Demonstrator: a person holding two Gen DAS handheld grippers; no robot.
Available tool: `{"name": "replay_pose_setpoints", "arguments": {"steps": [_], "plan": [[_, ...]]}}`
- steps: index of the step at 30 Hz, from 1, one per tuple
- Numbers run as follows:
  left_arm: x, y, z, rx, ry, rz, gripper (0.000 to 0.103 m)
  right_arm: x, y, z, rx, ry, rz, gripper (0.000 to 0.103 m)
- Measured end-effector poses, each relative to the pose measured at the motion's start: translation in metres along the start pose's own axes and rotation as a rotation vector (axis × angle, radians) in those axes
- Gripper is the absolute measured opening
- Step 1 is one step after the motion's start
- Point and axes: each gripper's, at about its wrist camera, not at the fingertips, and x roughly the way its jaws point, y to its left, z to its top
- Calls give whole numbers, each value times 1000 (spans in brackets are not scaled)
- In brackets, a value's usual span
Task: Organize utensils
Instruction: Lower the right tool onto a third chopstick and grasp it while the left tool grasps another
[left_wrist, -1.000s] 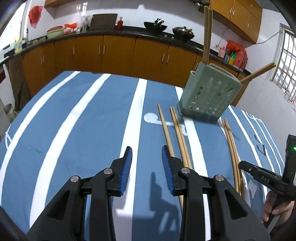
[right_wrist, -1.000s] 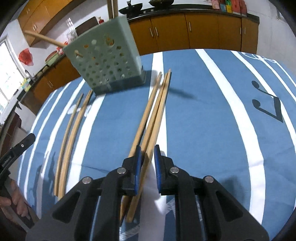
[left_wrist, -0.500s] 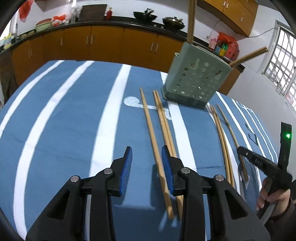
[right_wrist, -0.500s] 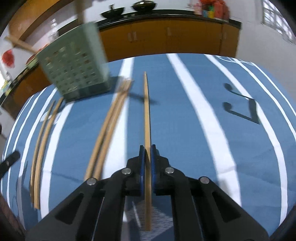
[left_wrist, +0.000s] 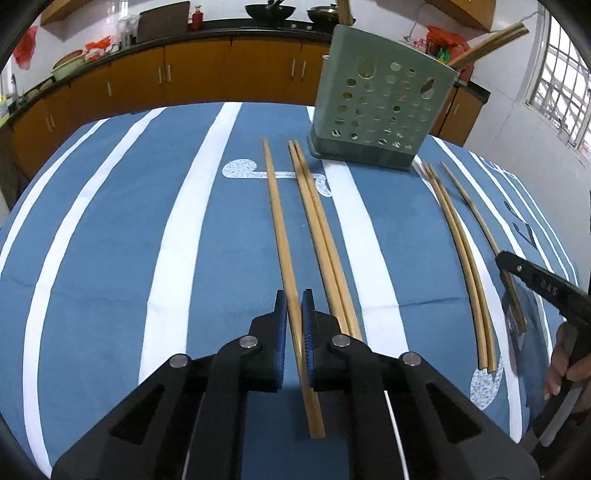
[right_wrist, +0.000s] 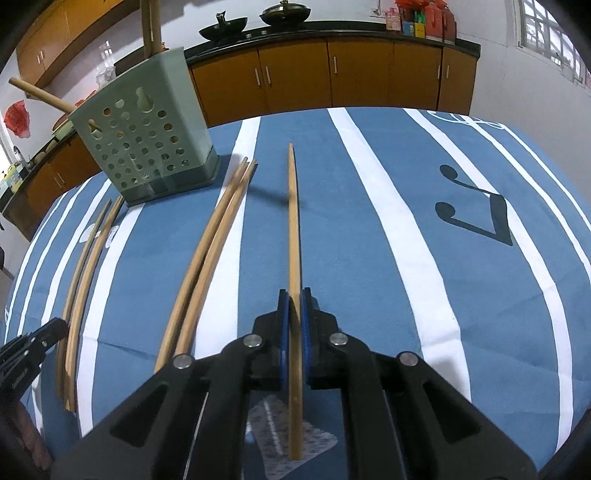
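While both point down at the striped cloth (left_wrist: 110, 240), left gripper (left_wrist: 293, 306) clamps 1 chopstick (left_wrist: 280, 229), right gripper (right_wrist: 294, 306) grips another chopstick (right_wrist: 293, 221), seemingly lifted.

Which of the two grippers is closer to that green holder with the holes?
Hard to call; neither is clearly closer. The left gripper, clamping a chopstick, and the right gripper, clamping another chopstick, both sit roughly a chopstick's length short of the green holder.

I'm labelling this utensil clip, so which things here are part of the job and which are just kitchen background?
Part of the job:
left gripper, closed on a chopstick
right gripper, closed on another chopstick
loose chopstick pairs
green perforated utensil holder

Just lying about:
woks
striped tablecloth
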Motion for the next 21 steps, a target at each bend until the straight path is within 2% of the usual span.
{"name": "replay_pose_setpoints", "arguments": {"steps": [10, 15, 21], "plan": [[12, 39, 27, -55, -13, 86, 8, 6, 1, 7, -20, -8, 1, 8], [19, 52, 38, -58, -29, 79, 8, 15, -2, 18, -34, -23, -20, 8], [19, 53, 37, -60, -41, 70, 8, 19, -6, 22, -36, -30, -24, 8]]}}
